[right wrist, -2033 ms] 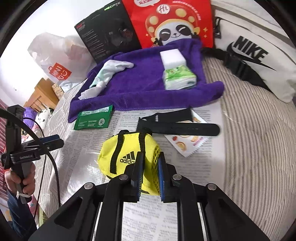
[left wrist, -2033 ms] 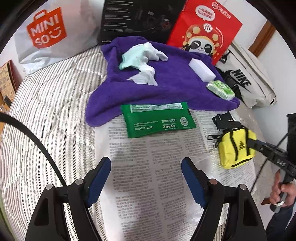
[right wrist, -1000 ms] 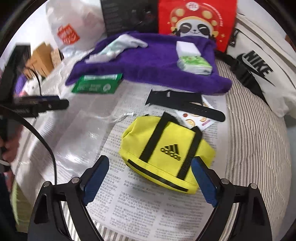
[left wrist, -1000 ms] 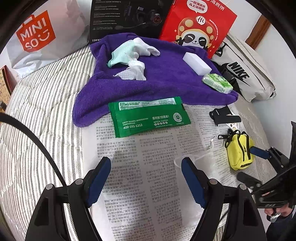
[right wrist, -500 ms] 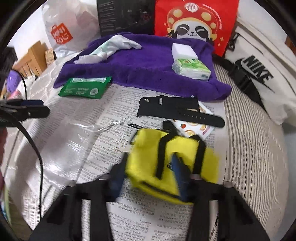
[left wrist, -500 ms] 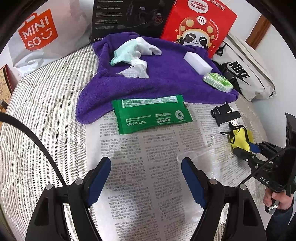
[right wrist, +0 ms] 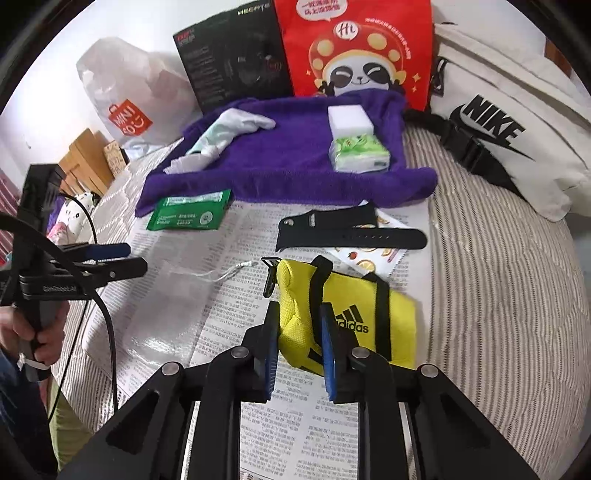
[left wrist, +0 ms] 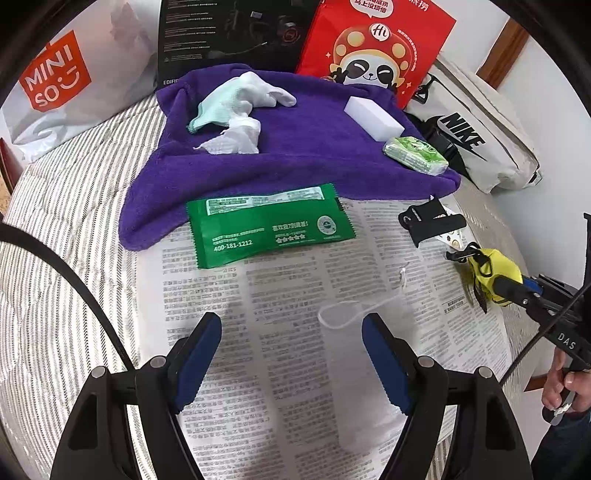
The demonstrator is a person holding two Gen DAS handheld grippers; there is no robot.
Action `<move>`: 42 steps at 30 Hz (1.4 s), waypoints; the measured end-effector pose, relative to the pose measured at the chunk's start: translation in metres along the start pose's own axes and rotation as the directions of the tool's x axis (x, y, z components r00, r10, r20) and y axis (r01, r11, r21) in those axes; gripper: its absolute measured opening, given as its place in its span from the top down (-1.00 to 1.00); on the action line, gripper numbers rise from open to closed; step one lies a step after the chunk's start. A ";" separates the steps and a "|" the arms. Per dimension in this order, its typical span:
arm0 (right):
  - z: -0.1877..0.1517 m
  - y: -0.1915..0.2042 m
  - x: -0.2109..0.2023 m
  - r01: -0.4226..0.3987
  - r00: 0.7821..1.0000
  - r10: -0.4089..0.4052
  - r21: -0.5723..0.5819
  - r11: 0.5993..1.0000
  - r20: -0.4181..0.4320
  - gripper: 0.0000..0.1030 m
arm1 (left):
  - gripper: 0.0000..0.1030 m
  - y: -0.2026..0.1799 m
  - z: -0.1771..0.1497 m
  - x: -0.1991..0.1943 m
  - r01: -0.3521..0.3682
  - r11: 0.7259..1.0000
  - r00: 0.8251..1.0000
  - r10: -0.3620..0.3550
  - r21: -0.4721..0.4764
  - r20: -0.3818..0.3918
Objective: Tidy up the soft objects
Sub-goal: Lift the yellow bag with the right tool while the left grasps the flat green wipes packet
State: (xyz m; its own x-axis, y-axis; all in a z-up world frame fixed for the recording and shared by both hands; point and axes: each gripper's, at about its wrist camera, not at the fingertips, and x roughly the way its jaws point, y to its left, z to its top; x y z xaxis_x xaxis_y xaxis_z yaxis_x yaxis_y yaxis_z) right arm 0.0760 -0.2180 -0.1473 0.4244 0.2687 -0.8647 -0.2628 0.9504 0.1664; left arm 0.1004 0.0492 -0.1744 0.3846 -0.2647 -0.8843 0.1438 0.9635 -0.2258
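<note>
My right gripper (right wrist: 297, 332) is shut on the left end of a small yellow Adidas pouch (right wrist: 354, 317), which rests on newspaper; the pouch also shows at the right of the left wrist view (left wrist: 495, 273). My left gripper (left wrist: 291, 347) is open and empty over the newspaper (left wrist: 295, 332). A purple towel (left wrist: 295, 147) lies beyond, carrying white and mint cloths (left wrist: 236, 107), a white sponge block (left wrist: 373, 118) and a green tissue pack (left wrist: 415, 155). A green wet-wipe packet (left wrist: 266, 225) lies at the towel's front edge.
A black watch strap (right wrist: 347, 229) and a fruit sticker sheet (right wrist: 373, 254) lie beyond the pouch. A clear plastic bag with a white string (left wrist: 354, 310) lies on the newspaper. A Miniso bag (left wrist: 55, 81), black box (left wrist: 229, 33), red panda bag (left wrist: 373, 48) and Nike bag (left wrist: 476, 144) line the back.
My right gripper let the yellow pouch go onto the newspaper, opened wide, then closed on its left end. My left gripper stayed open and shifted only slightly.
</note>
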 end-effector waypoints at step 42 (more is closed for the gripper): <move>0.013 -0.027 -0.007 -0.065 0.998 0.064 0.036 0.997 0.023 0.67 | -0.48 -0.016 0.045 0.041 -0.100 0.954 0.995 0.103 0.283 0.004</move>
State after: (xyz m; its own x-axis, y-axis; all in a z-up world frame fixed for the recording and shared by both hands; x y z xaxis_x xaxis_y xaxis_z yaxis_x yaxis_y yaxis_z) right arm 0.0915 -0.2438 -0.1394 0.4268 0.3324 -0.8411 -0.2580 0.9361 0.2390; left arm 0.1546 0.0209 -0.1889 0.4013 -0.1638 -0.9012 0.3569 0.9341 -0.0108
